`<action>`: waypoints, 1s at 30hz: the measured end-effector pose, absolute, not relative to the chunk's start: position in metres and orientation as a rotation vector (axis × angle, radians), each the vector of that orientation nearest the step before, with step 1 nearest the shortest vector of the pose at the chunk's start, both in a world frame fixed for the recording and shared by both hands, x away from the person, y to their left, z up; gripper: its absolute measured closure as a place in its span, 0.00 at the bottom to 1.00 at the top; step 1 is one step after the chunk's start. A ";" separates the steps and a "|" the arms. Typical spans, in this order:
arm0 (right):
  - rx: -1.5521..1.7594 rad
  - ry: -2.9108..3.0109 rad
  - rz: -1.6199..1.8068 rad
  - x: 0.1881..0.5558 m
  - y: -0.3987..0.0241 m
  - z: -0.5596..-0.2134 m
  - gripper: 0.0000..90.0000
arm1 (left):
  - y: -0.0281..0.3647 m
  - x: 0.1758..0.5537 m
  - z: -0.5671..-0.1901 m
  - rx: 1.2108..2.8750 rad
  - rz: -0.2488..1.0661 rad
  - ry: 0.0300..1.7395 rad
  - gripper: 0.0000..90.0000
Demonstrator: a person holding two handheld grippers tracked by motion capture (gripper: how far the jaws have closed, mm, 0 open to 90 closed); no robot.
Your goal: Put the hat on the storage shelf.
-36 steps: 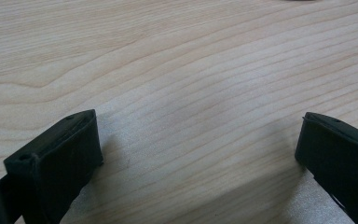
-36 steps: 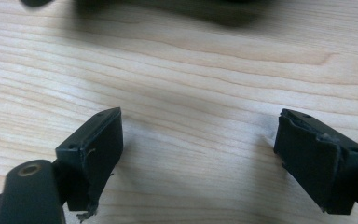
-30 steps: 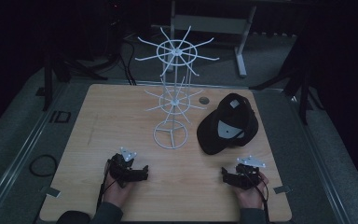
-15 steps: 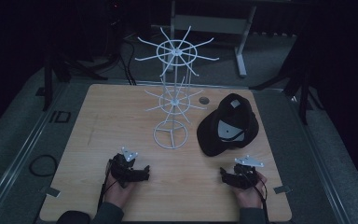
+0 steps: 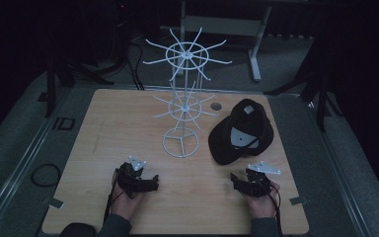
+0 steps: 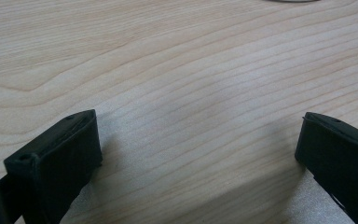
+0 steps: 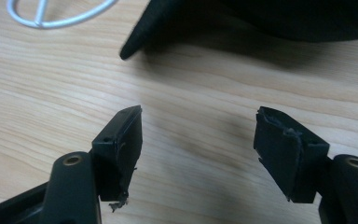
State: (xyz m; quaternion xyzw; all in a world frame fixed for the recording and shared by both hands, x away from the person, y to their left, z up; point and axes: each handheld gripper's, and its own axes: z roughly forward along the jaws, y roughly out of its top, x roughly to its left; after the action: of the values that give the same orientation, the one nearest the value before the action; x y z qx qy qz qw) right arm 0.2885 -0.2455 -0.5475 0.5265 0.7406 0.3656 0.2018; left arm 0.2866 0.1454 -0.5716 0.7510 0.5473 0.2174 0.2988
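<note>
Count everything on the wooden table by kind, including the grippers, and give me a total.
White wire display rack with two tiers of radiating hooks: 1
Black baseball cap lying upside down: 1
Black hand-held grippers, jaws apart: 2, left gripper and right gripper
Total: 4

This looks like a staged recording lab or test studio, not a home or shop. A pale wood-grain tabletop with rounded corners (image 5: 79, 148) stands alone on grey carpeted flooring (image 5: 15, 158), and everything past it falls away into darkness. Strips of grey tape (image 5: 54, 202) mark the floor by the table's near corners, and black cables (image 5: 42, 174) coil beside its left edge and trail beyond its far edge. Behind the far edge stands a grey metal frame on legs (image 5: 254, 49), with dark stand legs (image 5: 321, 98) splayed on the carpet near the far right corner.
</note>
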 end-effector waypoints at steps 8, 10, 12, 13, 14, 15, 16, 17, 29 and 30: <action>1.466 2.060 1.075 0.291 -0.241 -0.544 0.37 | 0.145 0.287 -0.572 1.996 0.578 1.454 0.00; 1.461 2.060 1.084 0.293 -0.239 -0.543 0.38 | 0.145 0.287 -0.572 1.996 0.577 1.454 0.00; 1.454 2.058 1.090 0.294 -0.236 -0.541 0.40 | 0.145 0.287 -0.572 1.996 0.578 1.454 0.00; 1.452 2.055 1.098 0.295 -0.234 -0.540 0.40 | 0.145 0.287 -0.572 1.995 0.578 1.455 0.00; 1.445 2.055 1.107 0.296 -0.233 -0.539 0.40 | 0.145 0.287 -0.572 1.995 0.578 1.454 0.00; 1.447 2.053 1.110 0.297 -0.231 -0.539 0.40 | 0.145 0.287 -0.572 1.995 0.578 1.454 0.00; 1.450 2.051 1.108 0.298 -0.229 -0.538 0.41 | 0.145 0.287 -0.572 1.995 0.578 1.454 0.00; 1.453 2.049 1.109 0.299 -0.227 -0.538 0.41 | 0.145 0.287 -0.572 1.995 0.578 1.455 0.00; 1.492 2.004 1.171 0.314 -0.212 -0.539 0.47 | 0.145 0.287 -0.572 1.993 0.577 1.457 0.00; 1.495 1.998 1.171 0.315 -0.211 -0.539 0.48 | 0.145 0.287 -0.572 1.993 0.577 1.457 0.00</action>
State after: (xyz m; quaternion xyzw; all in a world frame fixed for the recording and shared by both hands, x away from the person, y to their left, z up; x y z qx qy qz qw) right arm 0.3154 -0.2112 -0.5388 0.5324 0.7114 0.4170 0.1912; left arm 0.2867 0.1451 -0.5716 0.7502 0.5485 0.2171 0.2986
